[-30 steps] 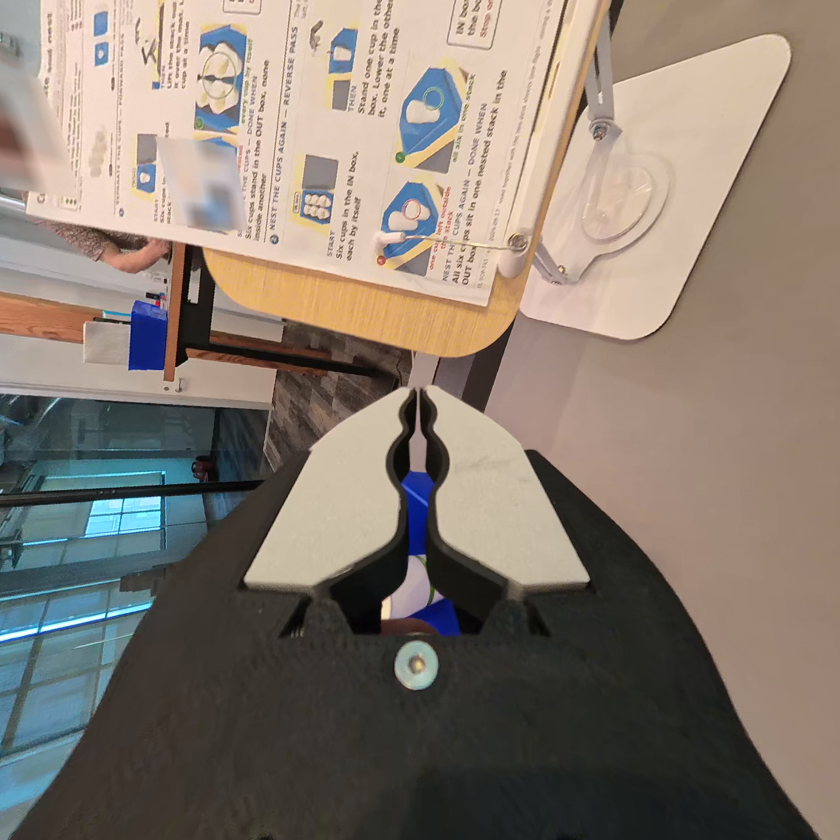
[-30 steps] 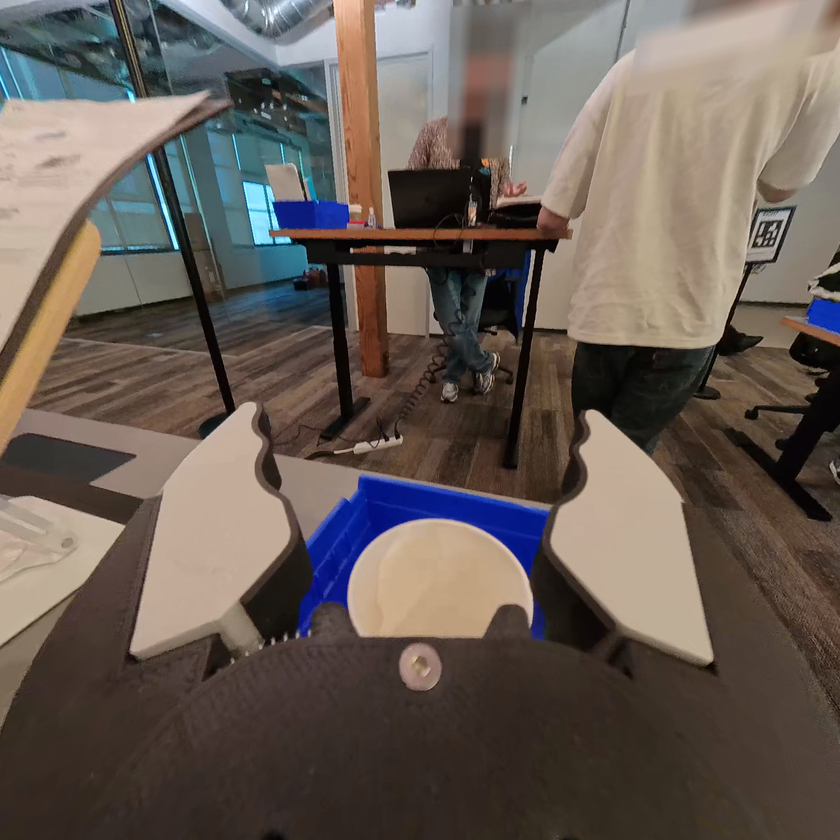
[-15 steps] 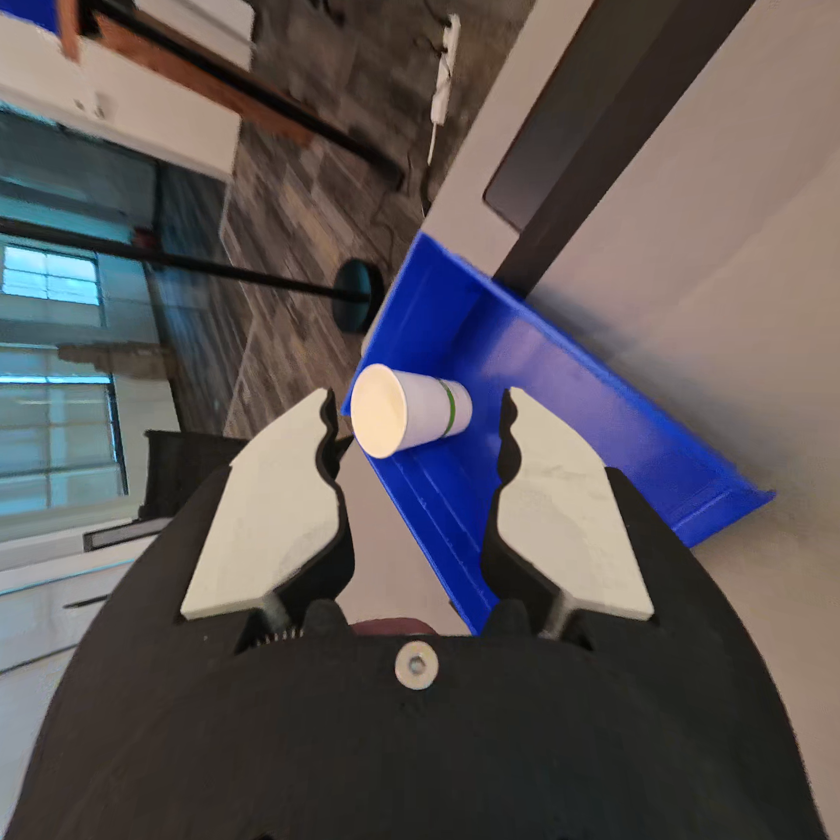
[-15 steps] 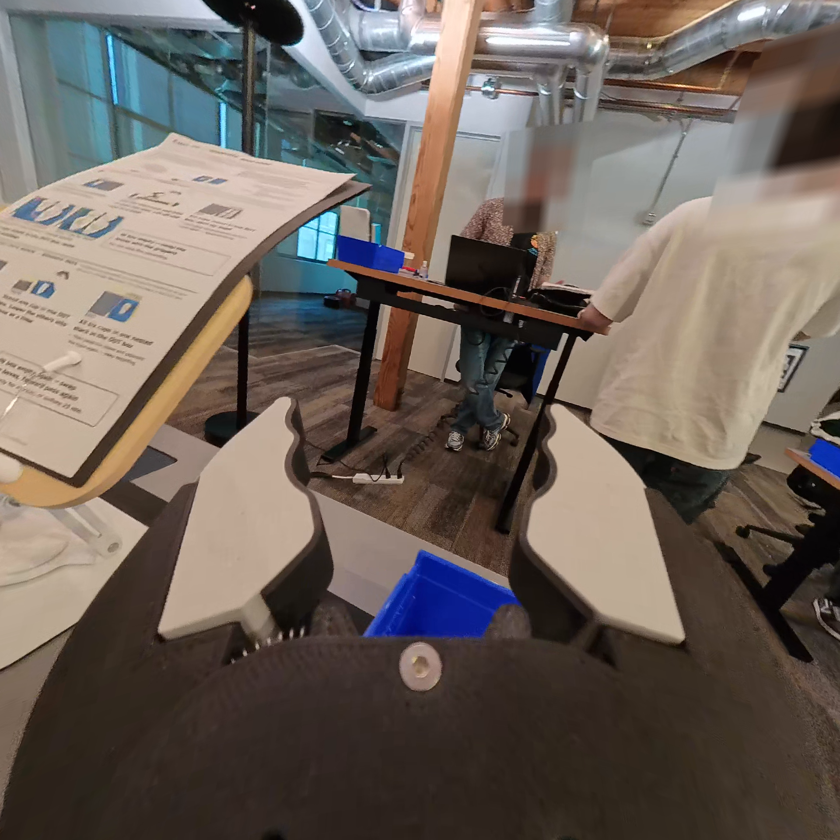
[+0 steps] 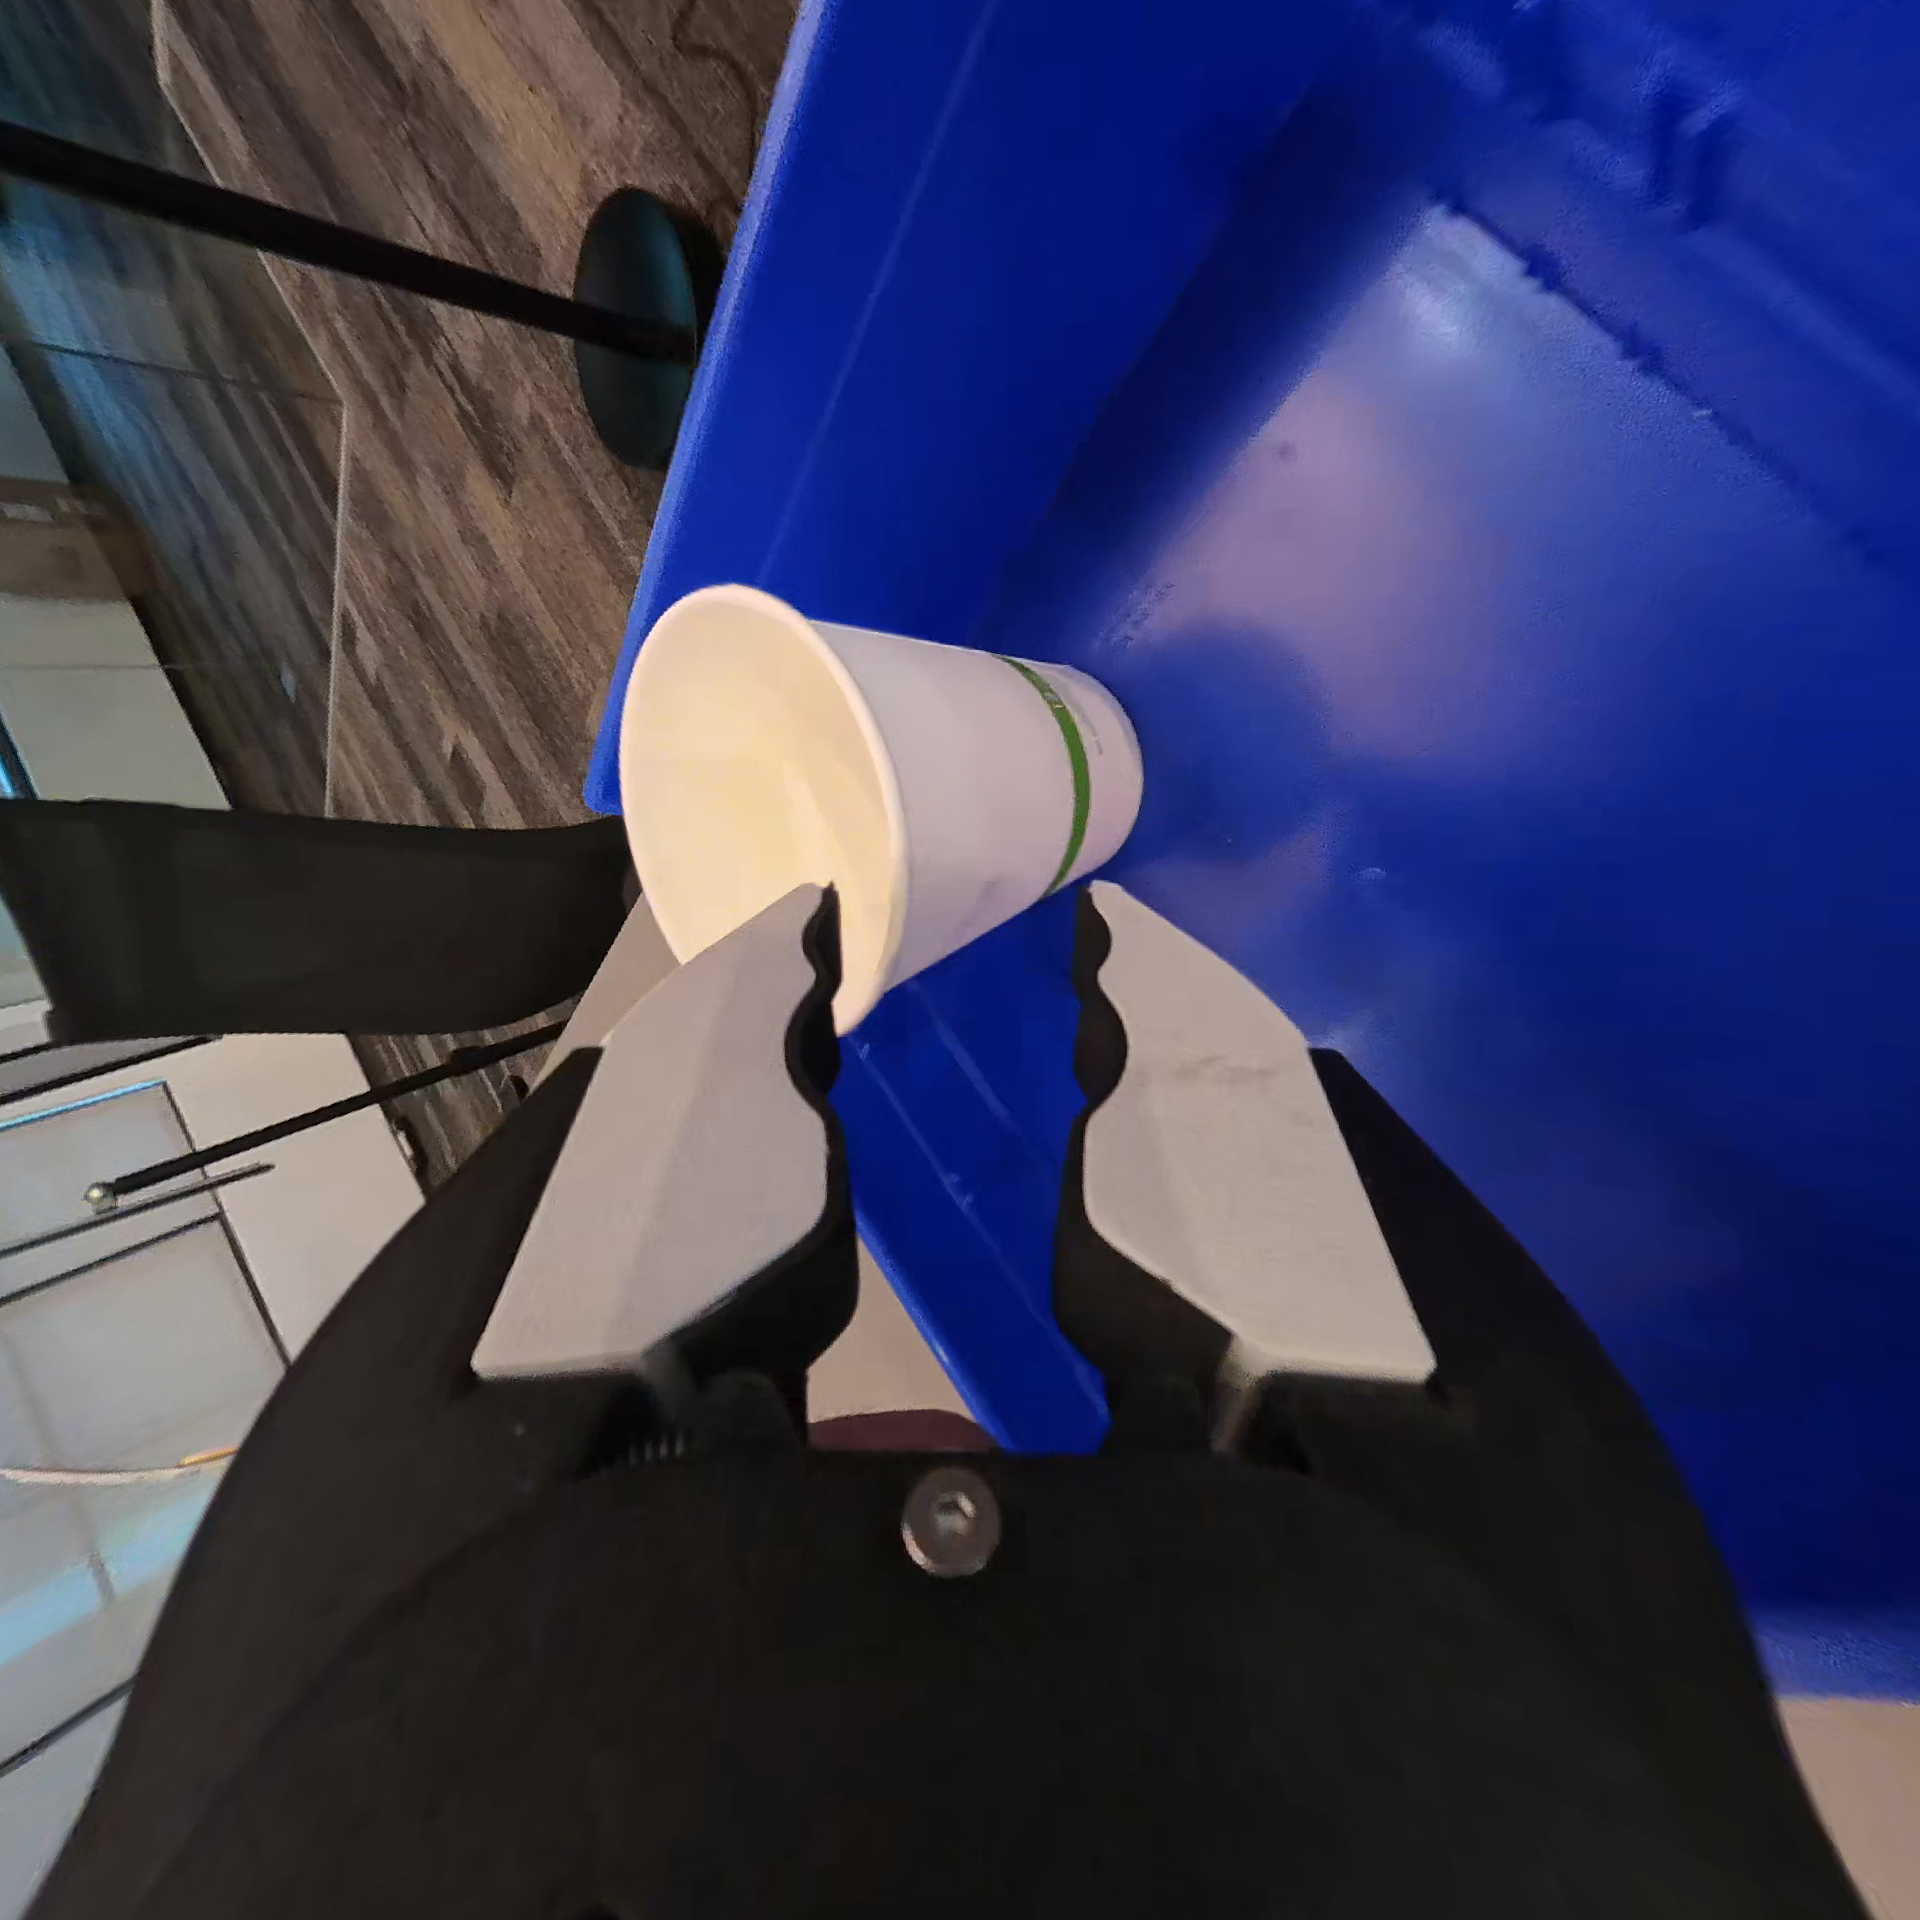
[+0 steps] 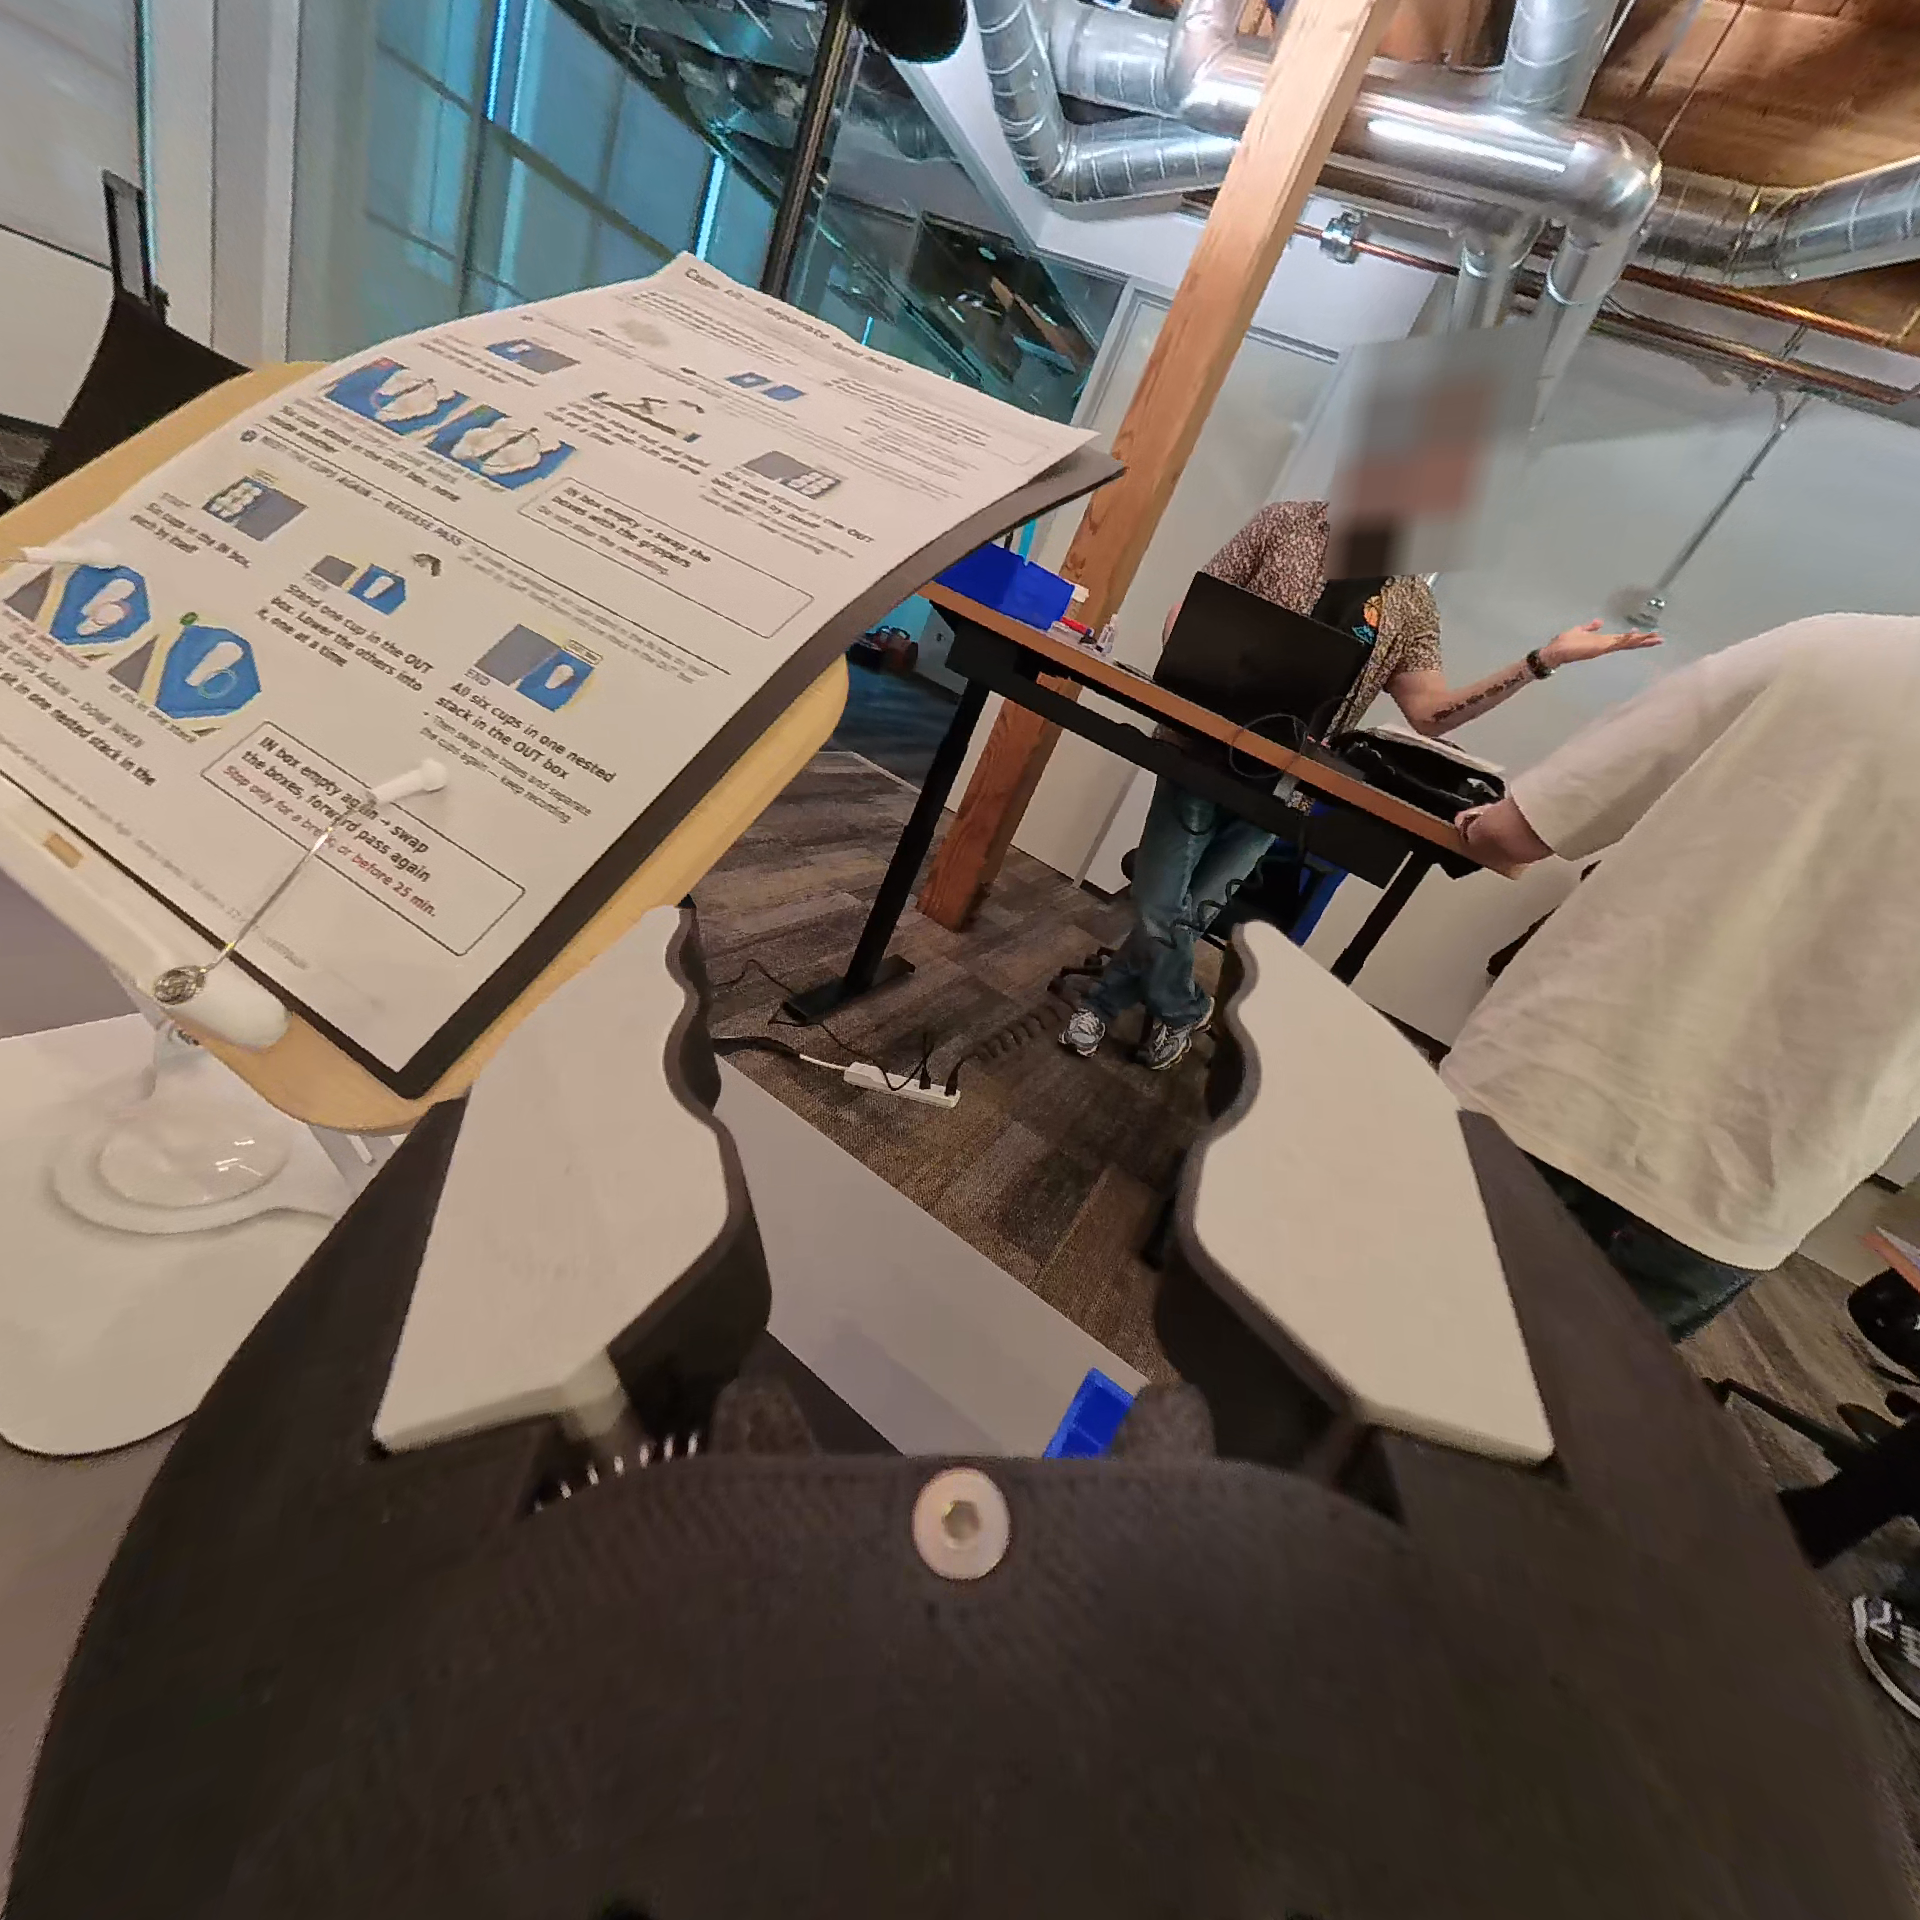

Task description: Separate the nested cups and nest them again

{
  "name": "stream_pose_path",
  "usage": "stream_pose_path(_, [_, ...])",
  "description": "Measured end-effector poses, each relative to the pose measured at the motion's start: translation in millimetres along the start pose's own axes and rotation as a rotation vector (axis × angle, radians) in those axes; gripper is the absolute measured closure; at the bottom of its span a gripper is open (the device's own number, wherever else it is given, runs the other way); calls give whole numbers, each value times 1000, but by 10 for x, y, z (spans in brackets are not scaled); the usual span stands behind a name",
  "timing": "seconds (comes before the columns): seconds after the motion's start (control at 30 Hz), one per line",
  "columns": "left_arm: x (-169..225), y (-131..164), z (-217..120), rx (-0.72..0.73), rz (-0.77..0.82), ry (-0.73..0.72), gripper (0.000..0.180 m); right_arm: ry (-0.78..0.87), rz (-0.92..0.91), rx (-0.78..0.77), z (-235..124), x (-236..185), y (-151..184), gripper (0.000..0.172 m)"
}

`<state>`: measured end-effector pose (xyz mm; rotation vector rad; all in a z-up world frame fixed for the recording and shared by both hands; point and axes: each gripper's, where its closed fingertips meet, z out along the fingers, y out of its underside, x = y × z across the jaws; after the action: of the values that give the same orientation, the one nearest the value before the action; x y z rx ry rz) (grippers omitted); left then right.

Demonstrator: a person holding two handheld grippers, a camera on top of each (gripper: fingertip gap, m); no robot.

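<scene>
A white paper cup with a green band (image 5: 883,800) stands by the blue plastic bin's wall (image 5: 862,343). The left hand-held gripper (image 5: 951,914), jaws parted, reaches its rim from six o'clock without clamping. The right hand-held gripper (image 6: 961,935) hangs released over open floor.

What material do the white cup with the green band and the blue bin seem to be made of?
The cup looks like paper: matte white wall, a thin rolled rim, a printed green band near its base, and a cream, faintly shiny inside, perhaps coated. The blue bin looks like moulded plastic: an even blue colour, soft glossy reflections on its floor, and moulded ridges along its wall.
</scene>
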<state>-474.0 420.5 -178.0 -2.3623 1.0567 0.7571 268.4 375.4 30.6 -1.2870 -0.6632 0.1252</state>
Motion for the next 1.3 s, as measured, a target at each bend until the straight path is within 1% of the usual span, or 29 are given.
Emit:
stream_pose_path(0.03, [-13,9,55,-5,-7,-3,139,-3,-2,2,6,-17,-10,78])
stream_pose_path(0.13, [-19,59,190,-33,-5,-3,153,-7,-23,-3,22,-62,-26,78])
stream_pose_path(0.2, [-18,113,260,-60,0,-6,158,-9,-33,-6,26,-83,-38,79])
stream_pose_path(0.23, [-9,104,256,-47,-4,2,166,-10,-36,-4,25,-94,-52,79])
stream_pose_path(0.27, [43,96,241,-40,-21,42,175,-13,-39,2,21,-110,-76,80])
stream_pose_path(0.3, [72,80,204,-26,-27,59,179,-19,-43,8,17,-134,-106,80])
stream_pose_path(0.33, [48,75,139,-14,-14,33,179,-27,-48,16,13,-164,-145,81])
stream_pose_path(0.37, [32,79,45,-8,0,14,179,-35,-55,25,7,-201,-192,82])
stream_pose_path(0.4, [63,64,-72,10,3,26,179,-47,-61,36,2,-247,-248,83])
stream_pose_path(0.47, [155,-7,-396,73,46,42,179,-82,-76,60,-6,-375,-375,84])
stream_pose_path(0.57, [388,-140,-1048,167,161,75,180,-166,-89,88,-5,-659,-563,85])
stream_pose_path(0.63, [581,-272,-1521,245,244,84,180,-255,-70,94,11,-918,-664,81])
stream_pose_path(0.77, [1195,-613,-2388,427,439,138,180,-506,-6,129,9,-1658,-874,75])
stream_pose_path(0.87, [1810,-913,-2886,557,605,201,180,-696,5,133,-51,-2299,-964,71])
stream_pose_path(1.0, [2556,-1243,-3266,641,844,233,180,-950,12,106,-226,-3126,-964,65])
stream_pose_path(1.1, [2943,-1426,-3446,678,974,255,180,-1092,30,84,-365,-3548,-917,60])
stream_pose_path(1.17, [3140,-1504,-3518,686,1036,289,180,-1139,40,79,-411,-3725,-889,57])
stream_pose_path(1.2, [3201,-1543,-3538,689,1070,280,180,-1149,35,71,-417,-3781,-862,56])
stream_pose_path(1.3, [3332,-1640,-3625,711,1112,288,180,-1169,33,58,-433,-3864,-818,53])
